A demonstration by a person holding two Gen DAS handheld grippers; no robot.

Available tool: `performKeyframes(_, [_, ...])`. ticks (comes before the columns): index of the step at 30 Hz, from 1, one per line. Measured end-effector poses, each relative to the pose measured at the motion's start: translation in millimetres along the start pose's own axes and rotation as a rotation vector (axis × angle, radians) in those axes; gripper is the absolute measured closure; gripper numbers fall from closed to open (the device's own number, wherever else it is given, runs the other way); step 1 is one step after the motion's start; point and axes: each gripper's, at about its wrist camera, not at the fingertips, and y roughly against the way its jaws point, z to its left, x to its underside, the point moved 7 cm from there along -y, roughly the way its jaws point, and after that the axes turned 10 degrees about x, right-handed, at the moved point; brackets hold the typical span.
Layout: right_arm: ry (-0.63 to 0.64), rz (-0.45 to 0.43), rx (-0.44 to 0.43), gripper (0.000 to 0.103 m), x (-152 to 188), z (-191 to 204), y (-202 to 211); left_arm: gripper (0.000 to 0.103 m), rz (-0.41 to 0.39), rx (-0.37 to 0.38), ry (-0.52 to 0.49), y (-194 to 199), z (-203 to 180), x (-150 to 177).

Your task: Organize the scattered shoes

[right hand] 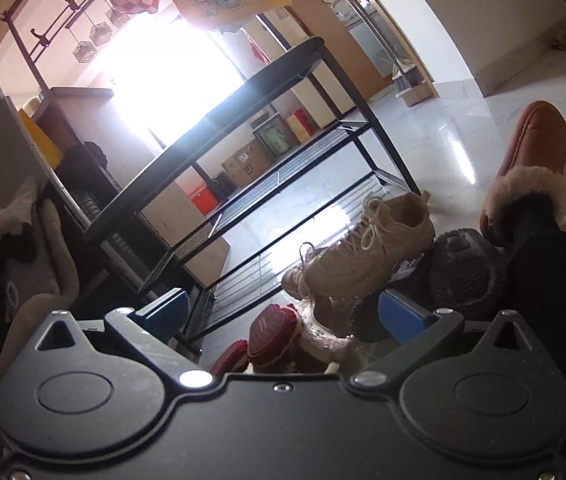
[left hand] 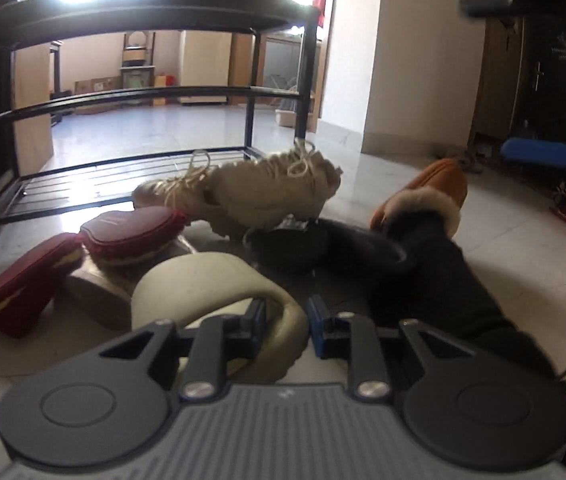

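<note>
The left gripper (left hand: 286, 322) has its fingers (left hand: 257, 320) clamped on the curved edge of a cream slipper (left hand: 203, 280) low over the floor (left hand: 423, 168). The right gripper (right hand: 283, 320) hovers above with fingers (right hand: 401, 318) spread wide, holding nothing. Beyond lies the heap: red slippers (left hand: 131, 236), beige sneakers (left hand: 271, 192), black shoes (left hand: 295, 248) and a brown fur-lined slipper (left hand: 427, 196), just before the bare black rack (left hand: 143, 20). Lifting the cream slipper clear without dragging its neighbours looks wisest.
</note>
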Motion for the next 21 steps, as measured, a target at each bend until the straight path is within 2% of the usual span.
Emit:
performKeyframes(4, [-0.006, 0.010, 0.004, 0.000, 2, -2, -3, 0.076, 0.094, 0.022, -0.033, -13, -11, 24])
performKeyframes(7, [-0.006, 0.012, 0.006, 0.000, 3, -3, -4, 0.072, 0.177, 0.044, 0.048, -21, -5, 40])
performKeyframes(9, [-0.009, 0.015, 0.008, 0.000, 4, -4, -6, 0.050, 0.190, 0.078, 0.080, -19, -4, 39])
performKeyframes(10, [-0.013, 0.019, 0.010, 0.000, 4, -5, -7, 0.024, 0.194, 0.100, 0.095, -18, -4, 38])
performKeyframes(11, [-0.017, 0.024, 0.009, 0.000, 5, -5, -8, 0.005, 0.195, 0.119, 0.106, -15, -5, 36])
performKeyframes(12, [-0.020, 0.028, 0.007, 0.000, 5, -5, -9, 0.001, 0.191, 0.124, 0.104, -11, -6, 33])
performKeyframes(17, [-0.017, 0.029, 0.002, 0.000, 5, -1, -8, 0.000, 0.160, 0.079, 0.074, 6, -8, 21])
performKeyframes(19, [-0.024, 0.028, 0.001, 0.000, 4, -1, -8, 0.000, 0.175, 0.105, 0.062, 8, -14, 21])
performKeyframes(21, [-0.031, 0.029, -0.001, 0.000, 3, -1, -8, 0.000, 0.219, 0.170, 0.045, 5, -26, 26])
